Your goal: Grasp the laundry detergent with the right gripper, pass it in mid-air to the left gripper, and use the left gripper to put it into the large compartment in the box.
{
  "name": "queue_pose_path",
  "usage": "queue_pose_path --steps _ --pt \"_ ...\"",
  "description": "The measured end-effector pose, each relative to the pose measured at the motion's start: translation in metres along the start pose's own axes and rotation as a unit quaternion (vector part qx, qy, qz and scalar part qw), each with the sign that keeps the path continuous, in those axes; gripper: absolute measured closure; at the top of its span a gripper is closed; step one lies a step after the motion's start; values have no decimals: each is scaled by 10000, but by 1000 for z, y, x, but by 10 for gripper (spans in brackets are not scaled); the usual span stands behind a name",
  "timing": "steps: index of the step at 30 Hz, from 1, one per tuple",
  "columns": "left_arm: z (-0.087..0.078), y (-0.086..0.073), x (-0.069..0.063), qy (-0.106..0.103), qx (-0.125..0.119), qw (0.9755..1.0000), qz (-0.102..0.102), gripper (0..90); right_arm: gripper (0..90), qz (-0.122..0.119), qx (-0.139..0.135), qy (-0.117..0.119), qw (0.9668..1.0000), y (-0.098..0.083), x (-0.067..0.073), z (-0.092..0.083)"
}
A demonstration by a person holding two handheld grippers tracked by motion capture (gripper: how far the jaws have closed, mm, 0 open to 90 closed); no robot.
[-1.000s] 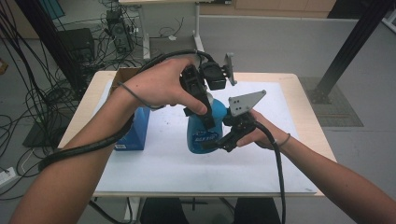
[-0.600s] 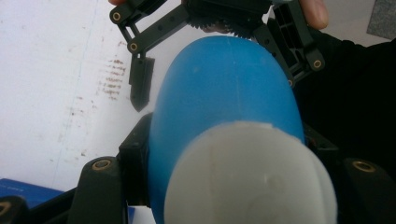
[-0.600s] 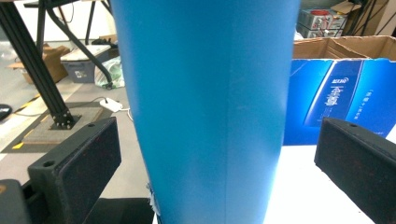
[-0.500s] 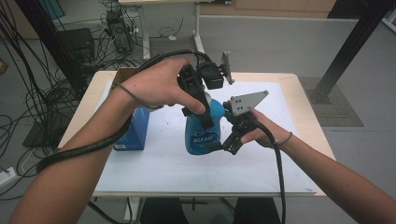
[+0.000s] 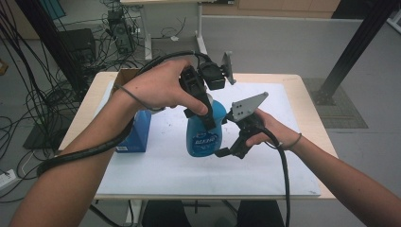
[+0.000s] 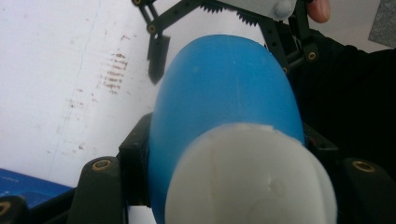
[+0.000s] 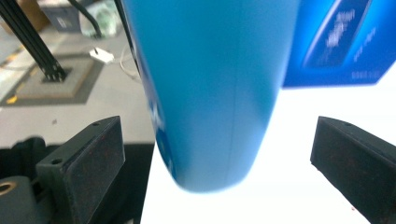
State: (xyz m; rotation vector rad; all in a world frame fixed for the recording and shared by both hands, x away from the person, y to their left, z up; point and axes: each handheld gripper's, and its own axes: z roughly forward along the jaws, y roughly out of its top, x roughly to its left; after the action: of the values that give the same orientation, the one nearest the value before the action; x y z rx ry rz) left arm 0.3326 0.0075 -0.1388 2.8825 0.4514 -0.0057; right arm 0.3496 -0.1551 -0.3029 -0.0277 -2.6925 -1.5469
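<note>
Since a second ago the blue bottle (image 5: pixel 204 130) is coming upright from its tilt, and my right tool (image 5: pixel 227 150) has just been opening — its jaws are now standing wide on either side of the bottle's lower body, pads clear of it in the right gripper view. My left tool (image 5: pixel 204 118) is staying clamped around the bottle's shoulder just under the white cap (image 6: pixel 250 177), holding it over the white surface (image 5: pixel 165 165), apparently just off it.

I'm watching one risk: that body is smooth, glossy plastic, rounded and tapering upward, so a single high grip could let it pivot or slide down — especially if liquid is shifting inside. If I close the right tool off-centre, the curved wall may squirt sideways toward the blue carton (image 5: pixel 135 135) standing near on the left. The pads are looking matte and rubbery, which helps.
</note>
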Motion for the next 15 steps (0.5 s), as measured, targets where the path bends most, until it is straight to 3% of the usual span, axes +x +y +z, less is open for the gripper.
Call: queue_pose_path --steps 2,3,4,7,10,12,13,14,15 --pt "0 -1 1 -12 12 10000 -45 377 36 20 450 -42 9990 -2 0 -4" --pt "0 -1 1 -12 12 10000 -45 377 36 20 450 -42 9990 -2 0 -4" --pt "1 -1 2 -15 35 10000 -70 377 37 17 798 -55 9968 -3 0 -5" --pt "1 -2 3 -1 34 9999 -127 377 42 133 1257 -28 9920 -5 -2 -7" --pt "1 -3 4 10 41 9999 -152 377 49 188 1771 -63 9840 -8 -4 -8" --pt "1 -4 4 13 30 9998 -174 377 59 254 2098 -76 9774 -11 -5 -8" --pt "0 -4 4 15 34 9998 -178 377 63 308 2306 -67 9725 -13 -7 -9" --pt "0 -4 4 22 29 9998 -192 377 63 308 2306 -67 9725 -13 -7 -9" --pt "0 -4 3 49 16 9998 -172 377 60 325 2448 -79 9690 -15 -7 -9"
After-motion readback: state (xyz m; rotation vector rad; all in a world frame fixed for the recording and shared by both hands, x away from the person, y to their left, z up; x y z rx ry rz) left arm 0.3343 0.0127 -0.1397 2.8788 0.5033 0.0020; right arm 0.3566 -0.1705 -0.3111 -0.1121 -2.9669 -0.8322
